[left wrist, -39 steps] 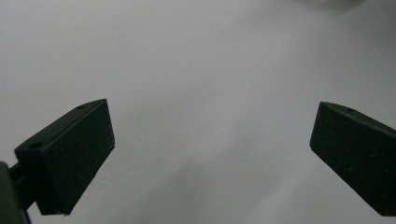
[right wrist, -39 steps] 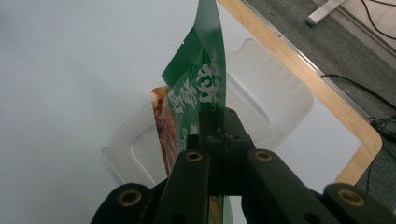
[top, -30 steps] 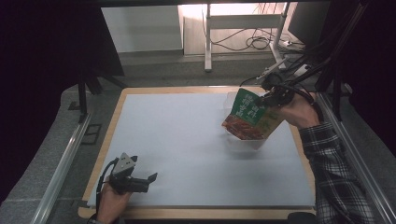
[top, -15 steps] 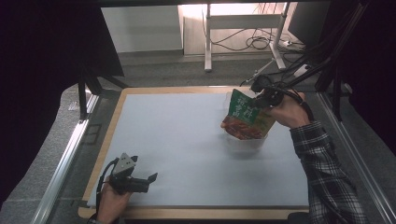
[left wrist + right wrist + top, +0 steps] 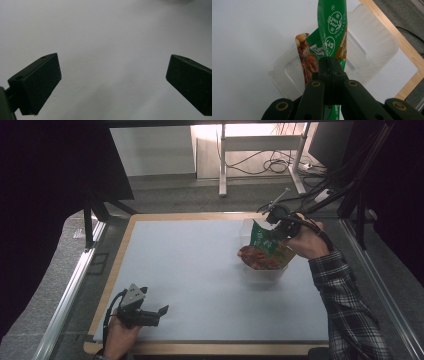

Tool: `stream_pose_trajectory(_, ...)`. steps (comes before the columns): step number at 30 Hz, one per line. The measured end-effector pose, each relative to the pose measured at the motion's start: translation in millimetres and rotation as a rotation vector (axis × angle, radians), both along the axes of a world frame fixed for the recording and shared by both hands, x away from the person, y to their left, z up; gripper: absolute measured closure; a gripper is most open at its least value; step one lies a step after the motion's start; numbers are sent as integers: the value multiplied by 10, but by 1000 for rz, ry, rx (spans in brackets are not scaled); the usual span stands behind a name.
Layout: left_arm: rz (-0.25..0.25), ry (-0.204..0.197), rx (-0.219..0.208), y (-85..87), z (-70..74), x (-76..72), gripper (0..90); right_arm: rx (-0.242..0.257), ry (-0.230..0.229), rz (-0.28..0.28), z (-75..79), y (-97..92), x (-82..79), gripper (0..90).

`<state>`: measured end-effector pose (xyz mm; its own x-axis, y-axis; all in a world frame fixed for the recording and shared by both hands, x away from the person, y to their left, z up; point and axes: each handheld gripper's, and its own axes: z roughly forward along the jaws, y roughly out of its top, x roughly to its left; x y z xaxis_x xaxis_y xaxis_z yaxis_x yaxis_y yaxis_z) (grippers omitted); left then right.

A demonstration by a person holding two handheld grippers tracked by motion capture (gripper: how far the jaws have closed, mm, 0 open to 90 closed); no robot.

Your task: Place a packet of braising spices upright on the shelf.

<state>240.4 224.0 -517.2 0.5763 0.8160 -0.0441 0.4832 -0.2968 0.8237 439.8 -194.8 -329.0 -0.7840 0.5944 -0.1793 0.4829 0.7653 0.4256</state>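
My right gripper (image 5: 329, 65) stays clenched on the snack packet (image 5: 332, 30); I lower it straight into the clear tub (image 5: 262, 270) at two o'clock, left gripper (image 5: 112, 82) released.

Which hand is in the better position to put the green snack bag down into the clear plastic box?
The right one, I would say. The right gripper is already shut on the snack bag, holding it over the clear box. The left gripper is open near the table's front left corner, far from both.
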Motion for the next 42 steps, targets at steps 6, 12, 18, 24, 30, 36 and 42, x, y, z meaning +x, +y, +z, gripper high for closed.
stream_pose_trajectory(6, 0, 1, 3, -7, -3, 3, 0, 25, -24, -8, 143, -145, -49, 897)
stream_pose_trajectory(12, 1, 4, 6, -2, -7, 7, 0, 16, -60, -2, 420, -222, -118, 898)
stream_pose_trajectory(18, -1, 4, 7, -6, -7, 7, 0, -54, -47, 28, 593, -99, -157, 898)
stream_pose_trajectory(24, 1, 3, 6, 2, -7, 5, 0, -128, 7, 63, 500, 126, -103, 899)
stream_pose_trajectory(30, 1, 5, 5, 11, -7, 3, 0, -185, 34, 76, 452, 243, -54, 899)
stream_pose_trajectory(36, 0, 4, 7, 6, -6, 2, 0, -209, 44, 70, 308, 306, 20, 899)
stream_pose_trajectory(42, 1, 6, 6, 5, -11, 5, 0, -232, 55, 65, 266, 293, 56, 899)
